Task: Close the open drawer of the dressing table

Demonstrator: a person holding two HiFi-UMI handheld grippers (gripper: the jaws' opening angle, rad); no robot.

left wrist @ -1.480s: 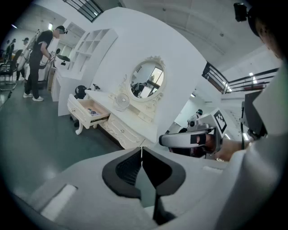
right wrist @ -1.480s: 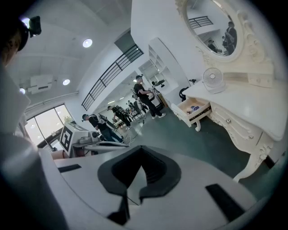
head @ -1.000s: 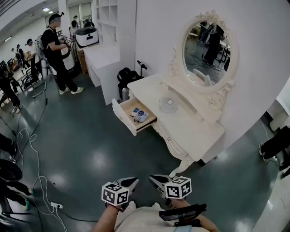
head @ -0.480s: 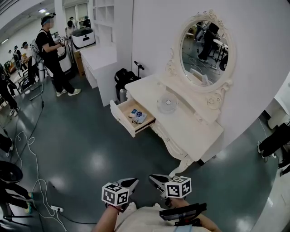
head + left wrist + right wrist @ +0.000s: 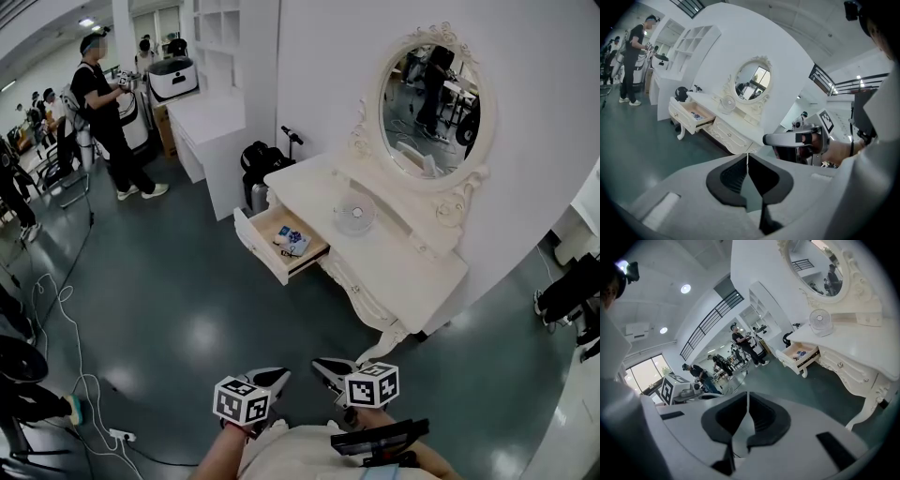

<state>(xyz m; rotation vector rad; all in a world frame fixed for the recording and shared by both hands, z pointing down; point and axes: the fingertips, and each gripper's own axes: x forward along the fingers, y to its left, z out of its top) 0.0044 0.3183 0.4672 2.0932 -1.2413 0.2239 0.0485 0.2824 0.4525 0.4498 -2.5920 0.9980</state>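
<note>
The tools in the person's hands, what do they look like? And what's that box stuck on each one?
They match. The left tool and right tool have pale grey bodies that narrow to pointed tips, with black ribbed pads lining the inside. Each carries a white cube printed with black square markers. The person wears a light-coloured top.

White dressing table (image 5: pixel 394 262), seemingly grey-green floor (image 5: pixel 178 281)
</note>
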